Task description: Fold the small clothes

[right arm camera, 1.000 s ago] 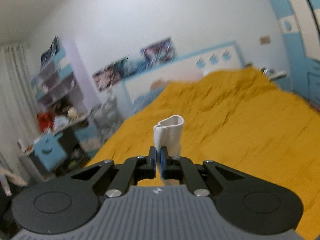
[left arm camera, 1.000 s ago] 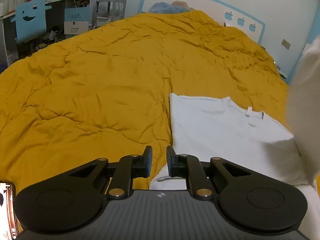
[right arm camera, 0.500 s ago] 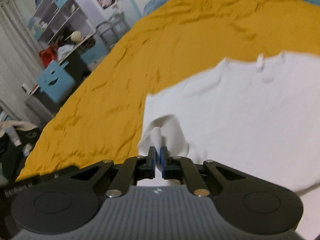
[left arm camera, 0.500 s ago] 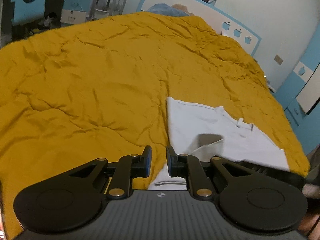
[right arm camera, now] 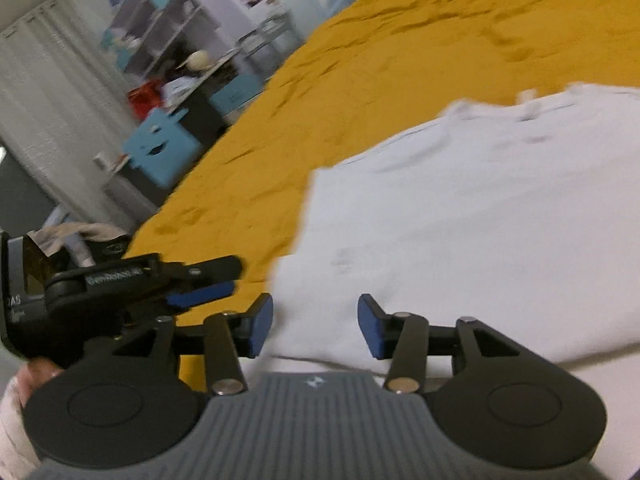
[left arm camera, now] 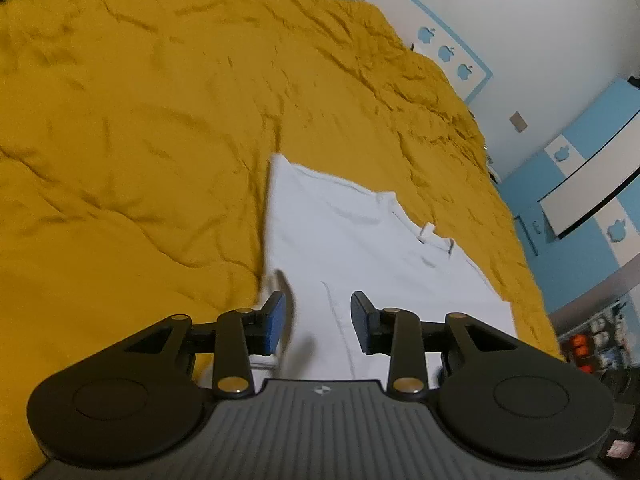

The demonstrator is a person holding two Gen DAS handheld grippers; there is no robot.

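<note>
A small white T-shirt (left arm camera: 360, 248) lies flat on the yellow bedspread (left arm camera: 140, 140), collar toward the far right, one side folded over the body. My left gripper (left arm camera: 318, 320) is open just above the shirt's near edge, holding nothing. In the right wrist view the shirt (right arm camera: 460, 216) fills the right half. My right gripper (right arm camera: 315, 326) is open and empty over the shirt's near left edge. The left gripper (right arm camera: 200, 284) shows at the left of that view, beside the shirt's edge.
The yellow bedspread (right arm camera: 360, 60) stretches far and left. A headboard with blue apple shapes (left arm camera: 452, 52) is at the far end. Blue cabinets (left arm camera: 580, 200) stand to the right. A cluttered desk and shelves (right arm camera: 172, 92) stand beyond the bed's left side.
My right gripper carried a pinched fold of the shirt down onto the shirt and let it go; both grippers have opened wider. The shirt now lies flat.
</note>
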